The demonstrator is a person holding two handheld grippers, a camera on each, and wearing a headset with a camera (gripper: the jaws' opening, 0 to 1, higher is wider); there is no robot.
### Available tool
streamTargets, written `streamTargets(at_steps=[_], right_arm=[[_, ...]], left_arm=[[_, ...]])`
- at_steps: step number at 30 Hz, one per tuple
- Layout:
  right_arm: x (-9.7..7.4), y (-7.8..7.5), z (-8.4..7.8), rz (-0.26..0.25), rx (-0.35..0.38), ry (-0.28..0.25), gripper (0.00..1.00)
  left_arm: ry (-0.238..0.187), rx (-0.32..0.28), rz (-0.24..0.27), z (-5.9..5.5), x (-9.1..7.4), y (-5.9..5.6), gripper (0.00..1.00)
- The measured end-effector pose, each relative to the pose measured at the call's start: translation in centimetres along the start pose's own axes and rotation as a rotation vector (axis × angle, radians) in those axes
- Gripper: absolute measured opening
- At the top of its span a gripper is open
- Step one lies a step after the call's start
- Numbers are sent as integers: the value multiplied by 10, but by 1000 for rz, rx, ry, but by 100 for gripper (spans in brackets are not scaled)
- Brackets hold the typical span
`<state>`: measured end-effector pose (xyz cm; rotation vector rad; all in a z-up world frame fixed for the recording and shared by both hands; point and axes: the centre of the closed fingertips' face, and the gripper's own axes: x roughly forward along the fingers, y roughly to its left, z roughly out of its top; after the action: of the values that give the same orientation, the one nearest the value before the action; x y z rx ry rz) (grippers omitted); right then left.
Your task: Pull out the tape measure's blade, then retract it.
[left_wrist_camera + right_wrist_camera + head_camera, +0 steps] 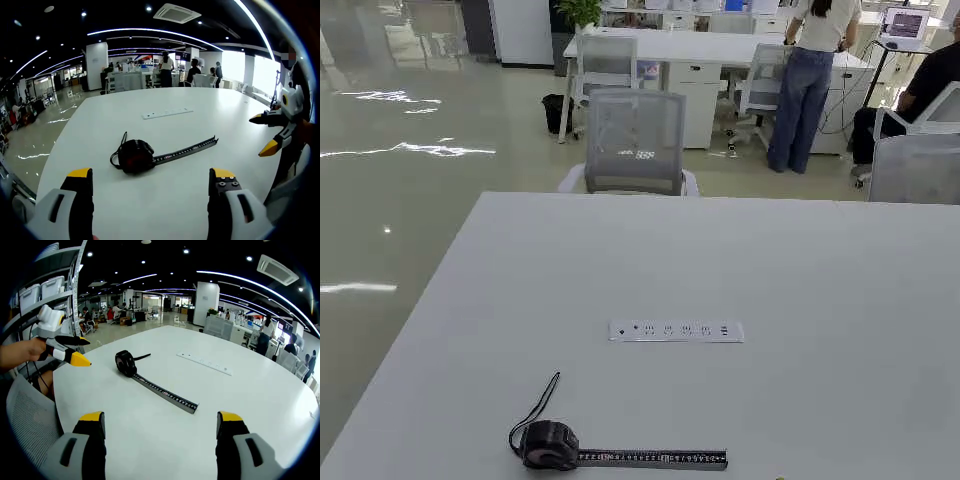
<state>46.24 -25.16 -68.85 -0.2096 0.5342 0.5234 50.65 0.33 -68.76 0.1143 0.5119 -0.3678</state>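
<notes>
I see the tape measure [548, 445] lying on the table [740, 260] near me, its blade [655, 459] extended flat, with the power strip [676, 331] beyond. My left gripper [151, 175] and right gripper [160, 416] hover clear of it, jaws wide and empty.

Bright, even light was cast from above. In the left gripper view, long ceiling light strips [150, 32] and small downlights [148, 8] were seen against a dark ceiling, and the windows [260, 75] at the right were blown out to white. In the head view, streaks of glare were thrown across the polished floor [420, 150]. The white table [770, 270] was lit evenly, and only a faint, soft shadow was laid under the tape measure [548, 445]. Straight lines were bent toward the edges of both gripper views by fisheye distortion. The head view was rendered sharp, without motion blur.
</notes>
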Motion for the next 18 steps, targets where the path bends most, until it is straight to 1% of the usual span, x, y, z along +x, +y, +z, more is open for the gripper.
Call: streamTargets(at_steps=[2,6,8,13,18], right_arm=[[2,-1,-2,3,2,0,94],[4,-3,-5,10,-7,2,92],[6,-3,-7,23,0,7,92],[11,-3,-11,35,10,16,90],[17,-4,-13,46,9,14,88]], left_arm=[[1,-6,1,0,4,-1,95],[-4,-12,27,0,14,1,95],[-8,-17,40,0,19,1,95],[-4,-13,68,-3,32,1,94],[5,-10,73,-5,44,-1,94]])
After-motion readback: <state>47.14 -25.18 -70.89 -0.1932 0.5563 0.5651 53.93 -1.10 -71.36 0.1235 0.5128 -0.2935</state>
